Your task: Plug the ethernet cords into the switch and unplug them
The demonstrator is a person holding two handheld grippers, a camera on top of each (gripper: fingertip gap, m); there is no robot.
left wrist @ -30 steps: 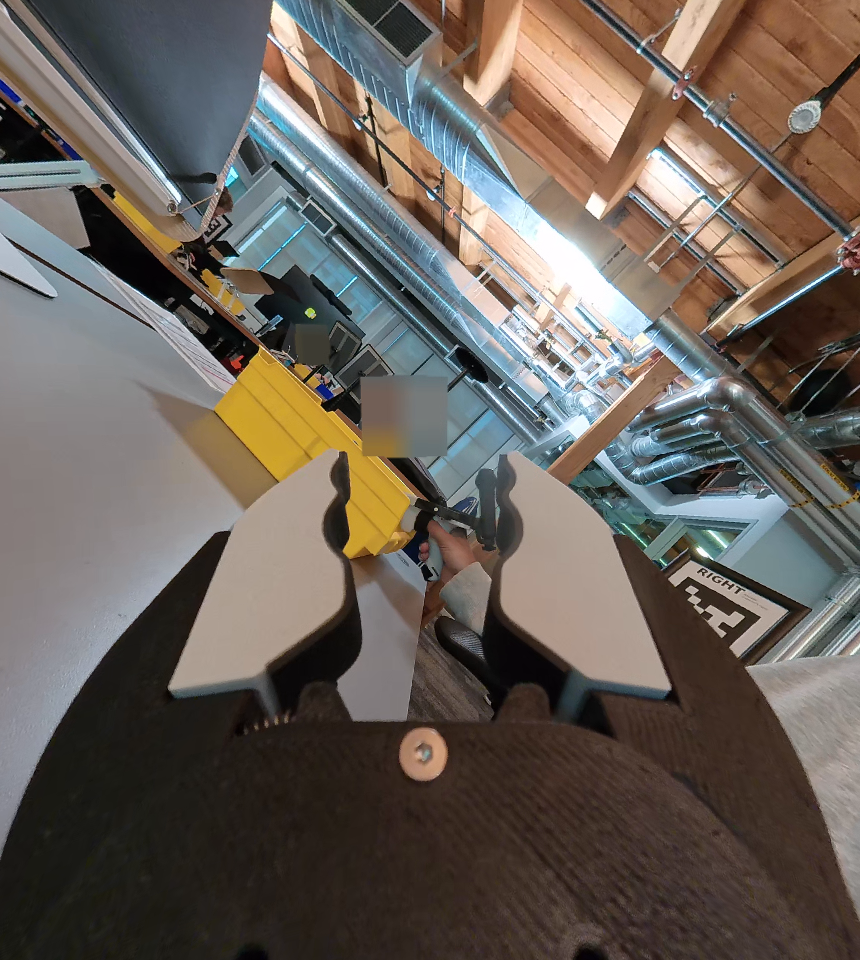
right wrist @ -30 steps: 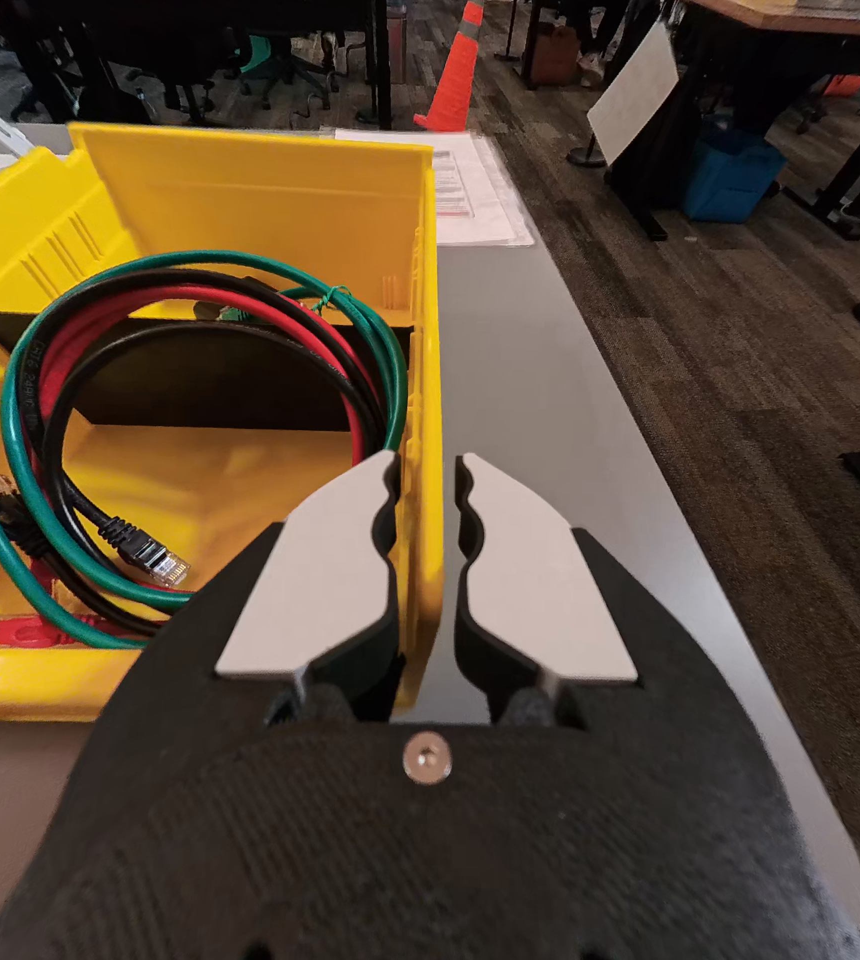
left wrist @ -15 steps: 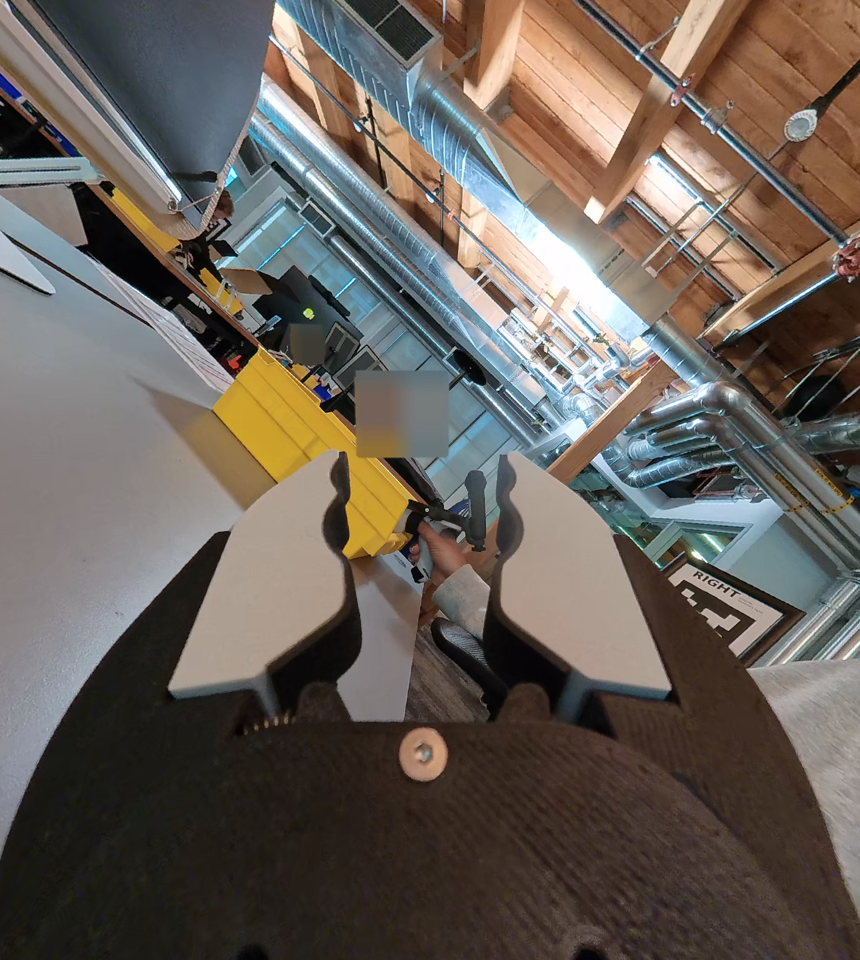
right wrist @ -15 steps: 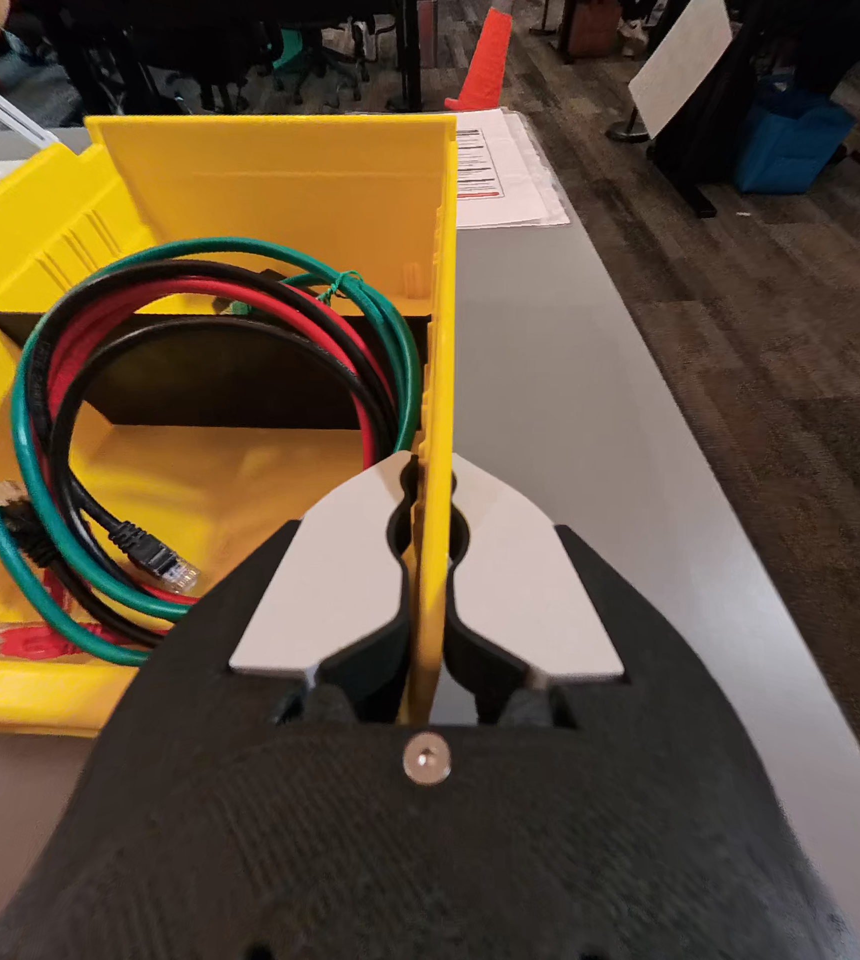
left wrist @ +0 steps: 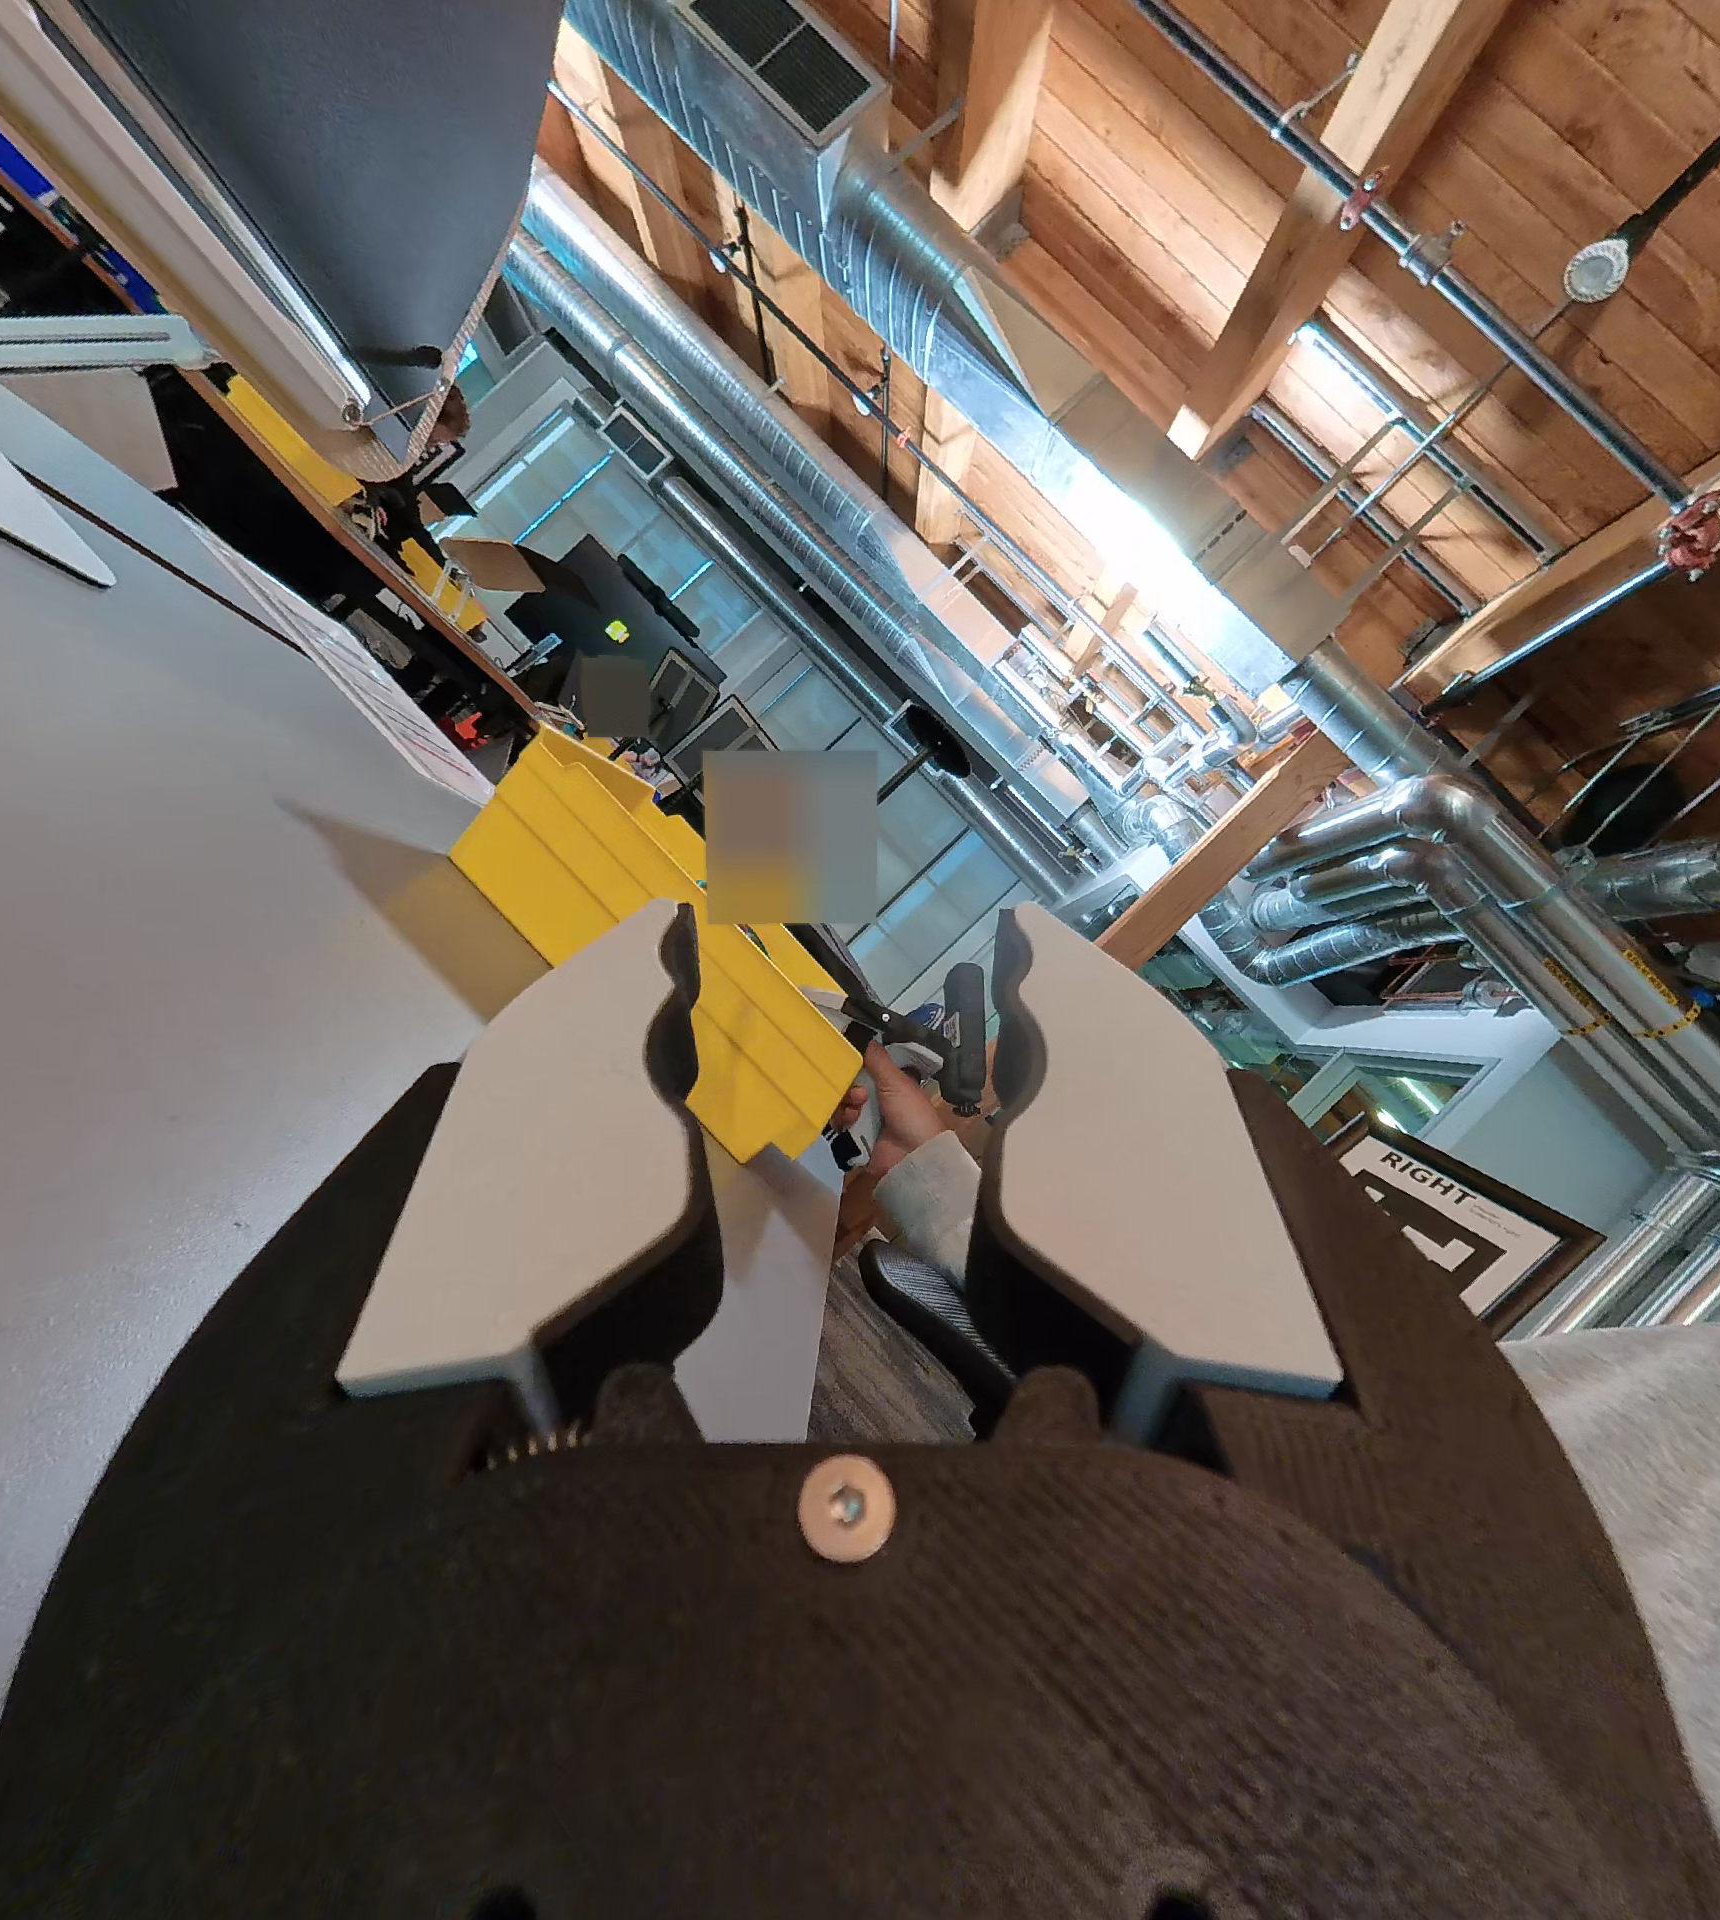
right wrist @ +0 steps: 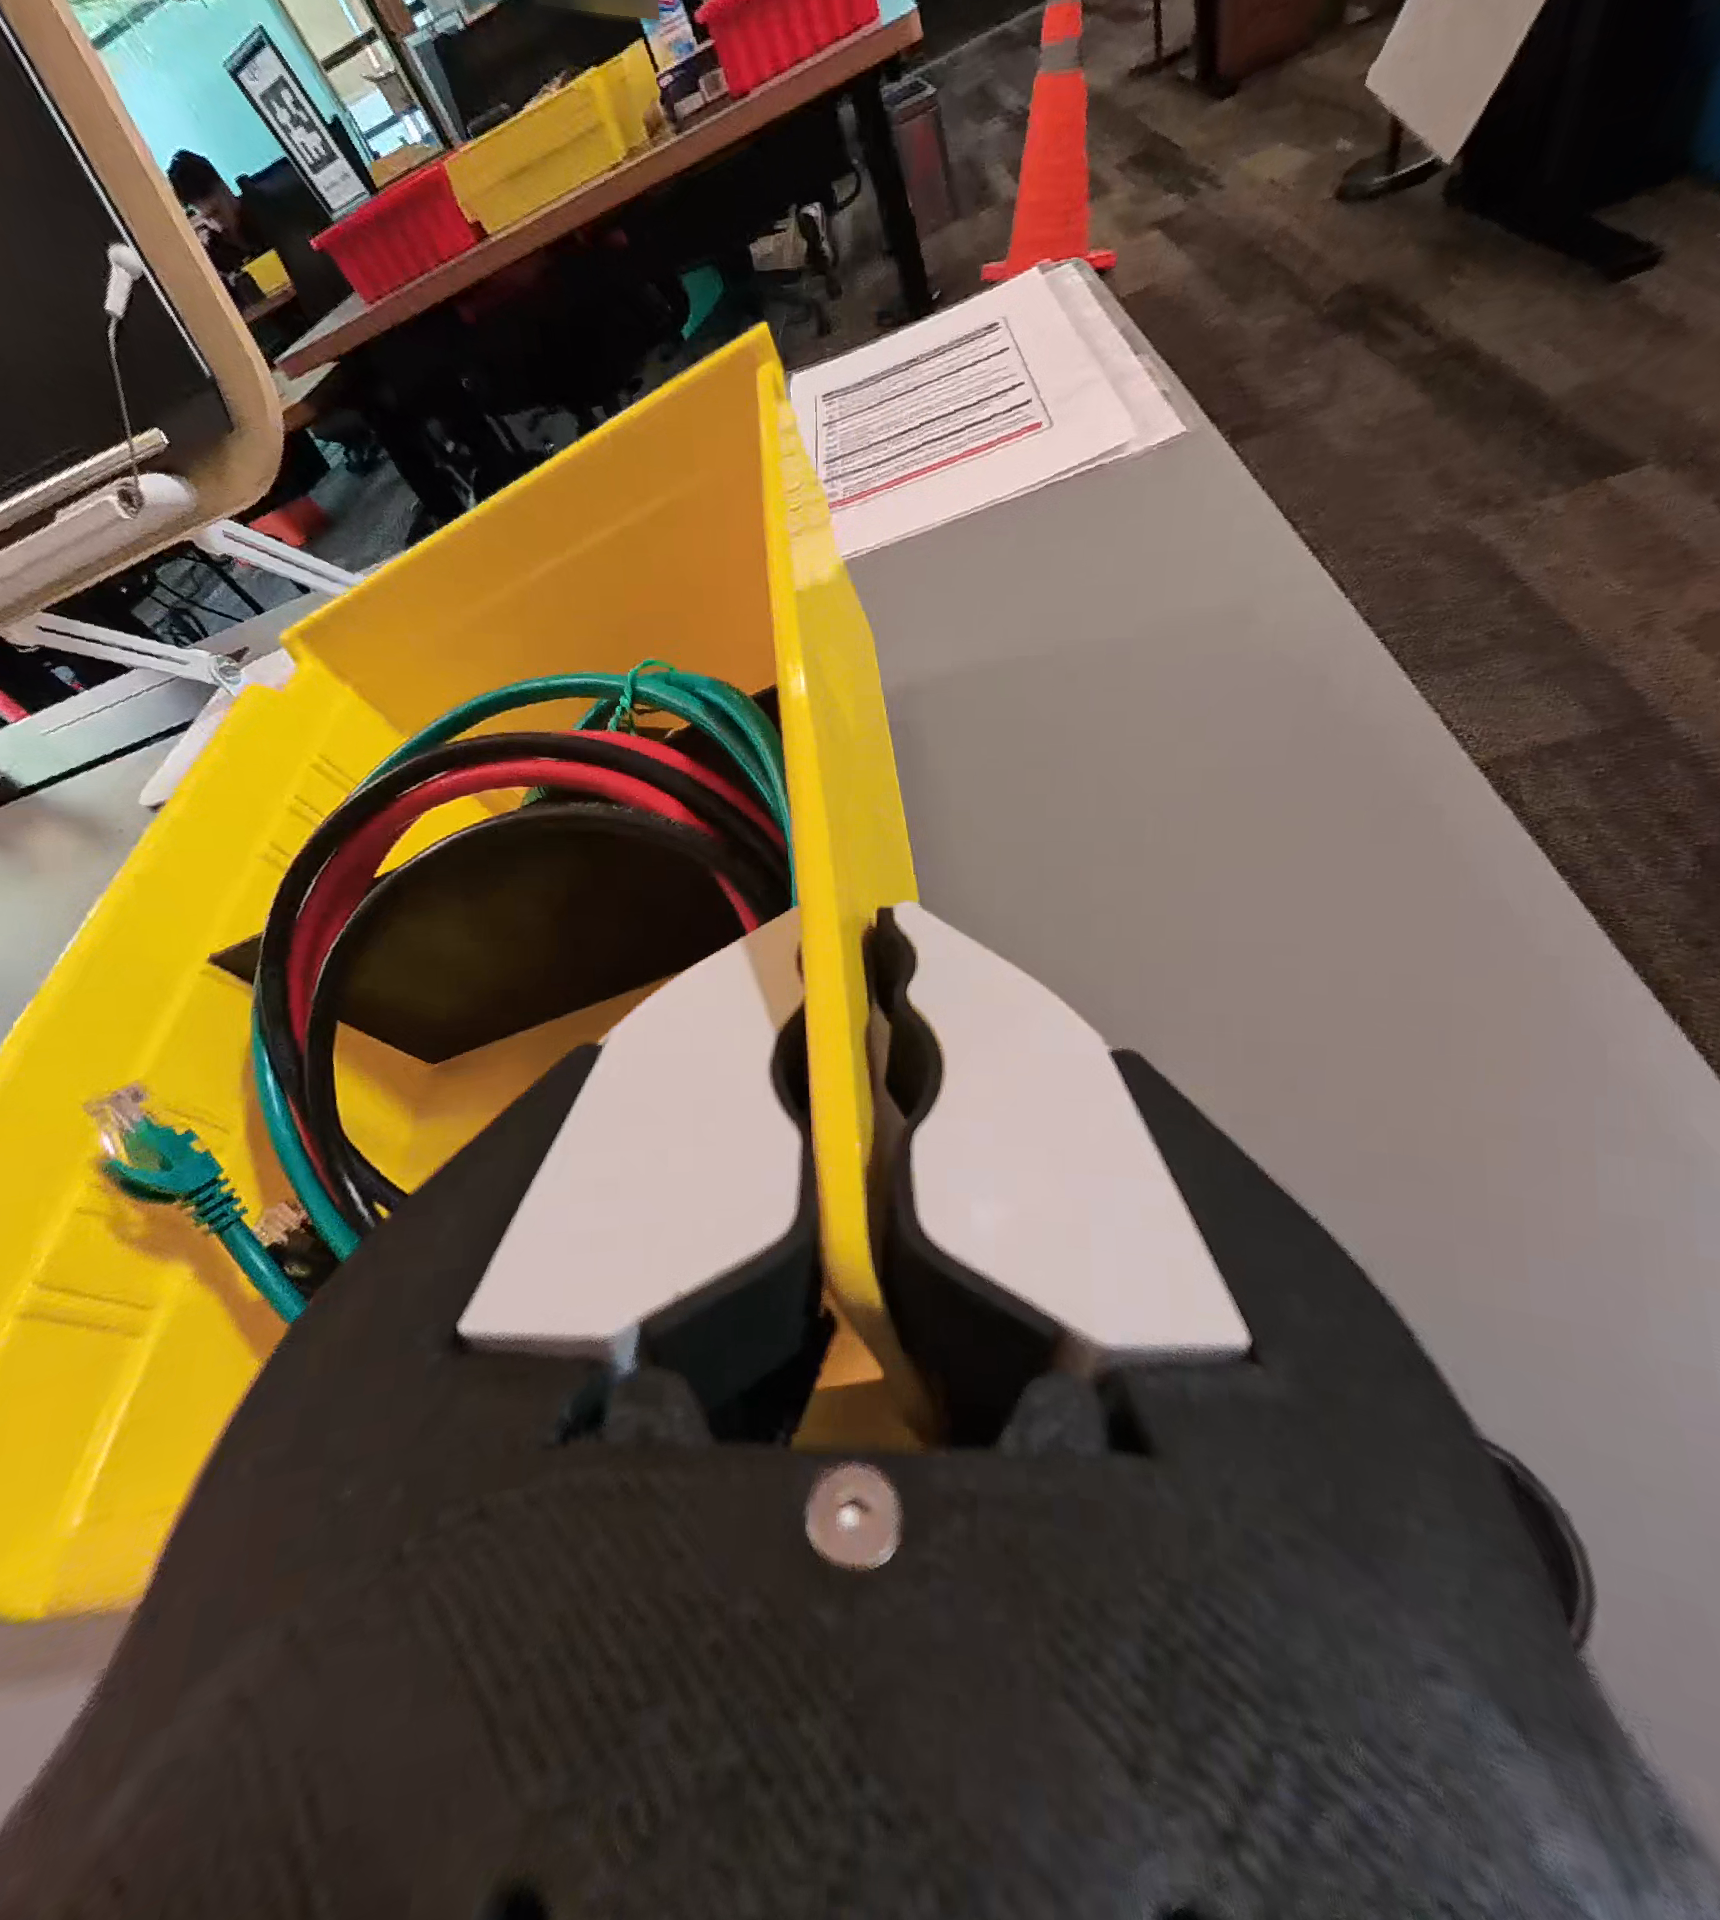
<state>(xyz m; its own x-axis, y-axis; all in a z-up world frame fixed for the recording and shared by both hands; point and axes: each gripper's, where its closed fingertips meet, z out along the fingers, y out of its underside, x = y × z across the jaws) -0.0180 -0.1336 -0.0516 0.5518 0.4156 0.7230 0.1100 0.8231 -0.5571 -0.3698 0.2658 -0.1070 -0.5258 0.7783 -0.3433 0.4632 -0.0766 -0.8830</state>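
Note:
My right gripper (right wrist: 840, 935) is shut on the right side wall of a yellow bin (right wrist: 575, 561) and holds the bin tilted on the grey table (right wrist: 1199, 883). Inside the bin lie coiled green (right wrist: 565, 691), black (right wrist: 482, 753) and red (right wrist: 523, 790) ethernet cords, with a green plug (right wrist: 165, 1158) at the left. A dark flat thing (right wrist: 544, 935) lies under the coil. My left gripper (left wrist: 840, 925) is open and empty, tilted up toward the ceiling; the same bin (left wrist: 627, 894) shows beyond its fingers. I see no switch clearly.
A white printed sheet (right wrist: 949, 416) lies on the table's far end. An orange cone (right wrist: 1053, 156) stands on the floor behind. A monitor (right wrist: 25, 260) stands at the left. The table's right edge drops to dark floor (right wrist: 1562, 468). A person's hand (left wrist: 887, 1101) holds the right gripper.
My right gripper closed on the bin's side wall, then lifted and tilted the bin. In the left wrist view the bin rose at its near end. My left gripper stayed open and still.

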